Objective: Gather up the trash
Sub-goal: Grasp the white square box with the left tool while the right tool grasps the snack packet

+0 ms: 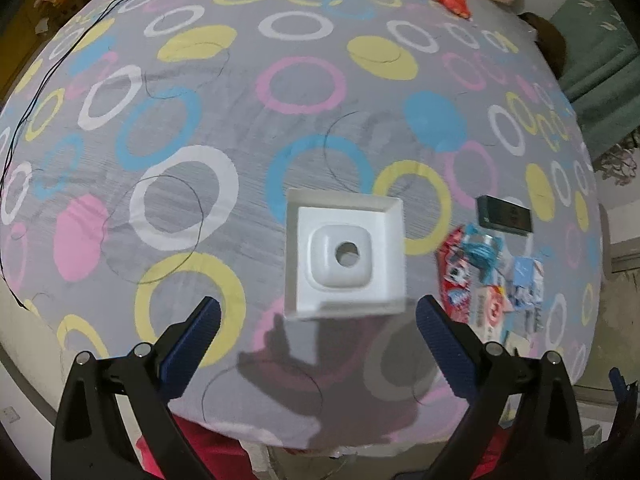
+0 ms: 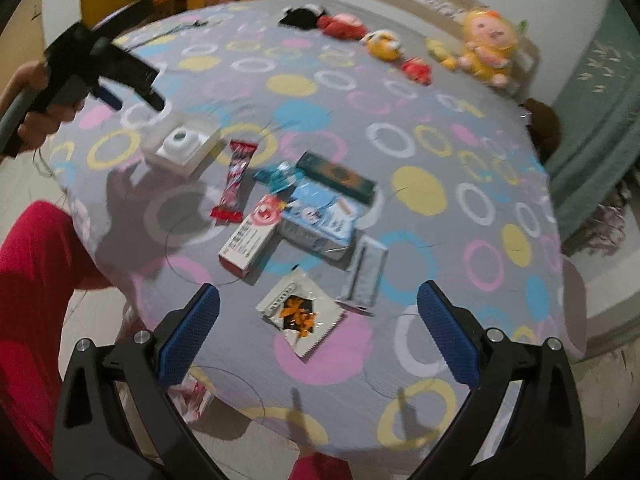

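Observation:
A white square tray [image 1: 345, 254] with a holed insert lies on the ring-patterned bed sheet [image 1: 224, 92]. My left gripper [image 1: 320, 326] is open just in front of it, above the sheet; it also shows in the right wrist view [image 2: 134, 98] over the tray [image 2: 182, 145]. My right gripper [image 2: 318, 328] is open and empty above a white and orange snack wrapper [image 2: 302, 314]. Beyond lie a red candy wrapper [image 2: 236, 178], a red and white box [image 2: 250, 240], a blue carton [image 2: 320, 222], a dark green box [image 2: 340, 176] and a silver sachet [image 2: 364, 274].
Plush toys [image 2: 486, 46] line the far edge of the bed. A black cable [image 1: 44, 80] runs along the left side. A green curtain [image 2: 600, 112] hangs at the right. My red sleeve [image 2: 36, 280] is at the left. The bed edge is close below both grippers.

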Available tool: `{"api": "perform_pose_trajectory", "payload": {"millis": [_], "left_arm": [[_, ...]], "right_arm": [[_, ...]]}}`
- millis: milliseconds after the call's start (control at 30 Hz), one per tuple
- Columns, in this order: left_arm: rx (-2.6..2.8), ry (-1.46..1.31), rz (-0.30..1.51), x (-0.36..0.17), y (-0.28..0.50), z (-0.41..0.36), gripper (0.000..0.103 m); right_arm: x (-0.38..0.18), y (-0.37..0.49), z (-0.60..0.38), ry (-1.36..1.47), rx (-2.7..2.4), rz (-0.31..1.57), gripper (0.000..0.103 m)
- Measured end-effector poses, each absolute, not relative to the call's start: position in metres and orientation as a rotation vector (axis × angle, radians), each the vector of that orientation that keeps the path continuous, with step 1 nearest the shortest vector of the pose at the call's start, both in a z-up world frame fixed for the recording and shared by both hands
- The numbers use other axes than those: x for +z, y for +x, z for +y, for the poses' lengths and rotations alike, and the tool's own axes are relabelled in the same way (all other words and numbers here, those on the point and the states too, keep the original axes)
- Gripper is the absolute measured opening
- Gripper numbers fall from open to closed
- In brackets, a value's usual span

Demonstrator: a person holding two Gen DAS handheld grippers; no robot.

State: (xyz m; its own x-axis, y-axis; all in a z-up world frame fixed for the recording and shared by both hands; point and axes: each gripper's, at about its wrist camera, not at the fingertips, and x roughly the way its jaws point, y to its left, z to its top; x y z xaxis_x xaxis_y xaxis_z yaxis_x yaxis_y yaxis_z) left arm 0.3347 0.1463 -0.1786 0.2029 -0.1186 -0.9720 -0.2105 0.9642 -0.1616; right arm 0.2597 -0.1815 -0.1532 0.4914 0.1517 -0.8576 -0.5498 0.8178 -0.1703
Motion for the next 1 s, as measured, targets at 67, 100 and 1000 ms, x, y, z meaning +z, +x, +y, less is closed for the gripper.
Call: {"api": "perform_pose_trajectory", "payload": {"millis": [67,100,1000], "left_arm": [[0.072,-0.29,1.385,-0.188,0.341,0.149,0.096],[0.074,-0.294,1.391,-0.192,0.344,0.15,0.096],[0.09,-0.309,1.496,-0.25,0.37,0.17,0.083]], "right_arm": [[-0.169,0.268,-0.175,-0.471,0.482,1.002,0.097],[-0.176,0.271,-0.173,-0.473,0.499,1.015,0.097],[-0.262,0.312,-0.151,-0.575,0.793,1.181,0.096]]}}
